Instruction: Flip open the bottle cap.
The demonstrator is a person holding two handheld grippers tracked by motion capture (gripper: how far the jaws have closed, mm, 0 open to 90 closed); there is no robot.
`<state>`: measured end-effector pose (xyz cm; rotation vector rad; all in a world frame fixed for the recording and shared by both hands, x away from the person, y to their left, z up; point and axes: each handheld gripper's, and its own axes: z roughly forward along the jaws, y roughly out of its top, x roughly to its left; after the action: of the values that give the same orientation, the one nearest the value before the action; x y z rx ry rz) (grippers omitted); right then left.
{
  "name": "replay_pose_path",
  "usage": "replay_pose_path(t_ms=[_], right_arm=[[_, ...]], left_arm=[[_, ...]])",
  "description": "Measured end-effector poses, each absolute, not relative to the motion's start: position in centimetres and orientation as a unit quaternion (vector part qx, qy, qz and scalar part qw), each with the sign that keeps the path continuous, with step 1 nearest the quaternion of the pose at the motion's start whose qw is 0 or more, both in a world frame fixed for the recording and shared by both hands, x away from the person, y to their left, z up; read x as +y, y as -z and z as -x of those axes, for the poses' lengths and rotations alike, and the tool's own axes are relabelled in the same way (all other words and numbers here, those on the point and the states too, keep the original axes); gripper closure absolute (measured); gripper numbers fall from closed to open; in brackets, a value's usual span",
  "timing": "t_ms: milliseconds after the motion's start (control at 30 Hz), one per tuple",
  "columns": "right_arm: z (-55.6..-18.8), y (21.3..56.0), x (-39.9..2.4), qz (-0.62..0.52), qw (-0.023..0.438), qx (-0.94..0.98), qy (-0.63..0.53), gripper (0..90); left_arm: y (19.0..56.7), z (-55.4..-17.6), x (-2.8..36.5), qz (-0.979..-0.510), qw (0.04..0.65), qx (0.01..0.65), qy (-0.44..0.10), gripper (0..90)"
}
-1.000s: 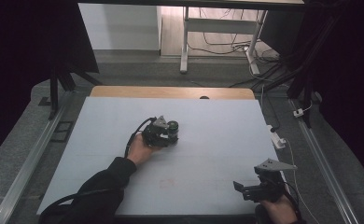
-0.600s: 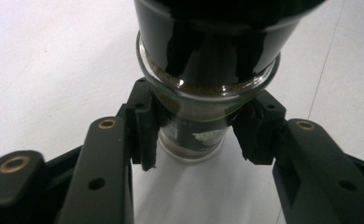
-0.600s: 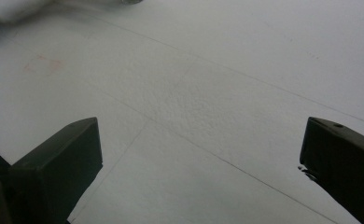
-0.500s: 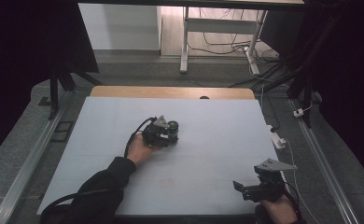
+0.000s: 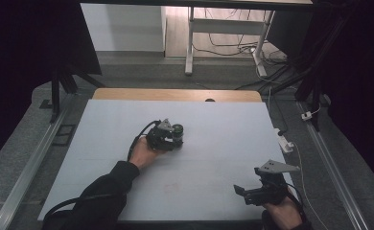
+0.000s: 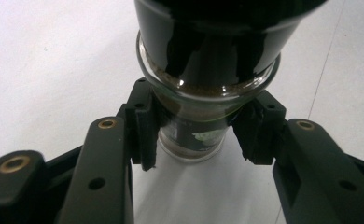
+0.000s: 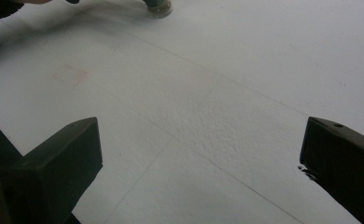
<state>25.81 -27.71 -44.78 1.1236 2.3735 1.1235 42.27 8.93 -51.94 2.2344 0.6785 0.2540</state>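
Hardly anything has changed over the last second. My right gripper (image 5: 255,191), near the table's (image 5: 223,120) front right corner, has edged a shade toward the front edge, its jaws as wide apart as before. I can make out no other shift since the earlier pictures.

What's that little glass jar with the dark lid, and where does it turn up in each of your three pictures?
High view: the jar sits mid-table at the left gripper.
Left gripper view: jar centre, between the pads.
Right gripper view: its base at the top edge.
Shared landmark: the white table.
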Motion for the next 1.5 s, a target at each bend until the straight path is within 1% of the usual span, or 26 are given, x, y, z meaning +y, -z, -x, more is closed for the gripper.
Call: replay_pose_path(t_ms=[433,667,867,1067,1200,1500], right_arm=[[-26.7,44.2,-25.5,-0.352,0.126,0.832,-0.411,0.0],[-27.5,43.9,-24.1,-0.336,0.105,0.833,-0.427,0.0],[-28.5,43.8,-23.1,-0.326,0.099,0.834,-0.434,0.0],[-29.8,44.0,-22.0,-0.325,0.083,0.836,-0.434,0.0],[-30.4,44.1,-21.0,-0.321,0.081,0.842,-0.426,0.0],[-31.5,43.8,-18.8,-0.304,0.100,0.849,-0.420,0.0]], left_arm=[[51.8,-42.3,8.9,-0.879,0.380,0.269,-0.099,53.9],[51.9,-42.4,9.0,-0.882,0.381,0.261,-0.097,54.0],[51.9,-42.5,9.0,-0.883,0.381,0.256,-0.096,54.0],[51.9,-42.4,9.1,-0.882,0.384,0.255,-0.096,54.0],[52.0,-42.4,9.1,-0.882,0.384,0.257,-0.097,54.0],[51.9,-42.4,9.0,-0.881,0.383,0.259,-0.097,54.0]])
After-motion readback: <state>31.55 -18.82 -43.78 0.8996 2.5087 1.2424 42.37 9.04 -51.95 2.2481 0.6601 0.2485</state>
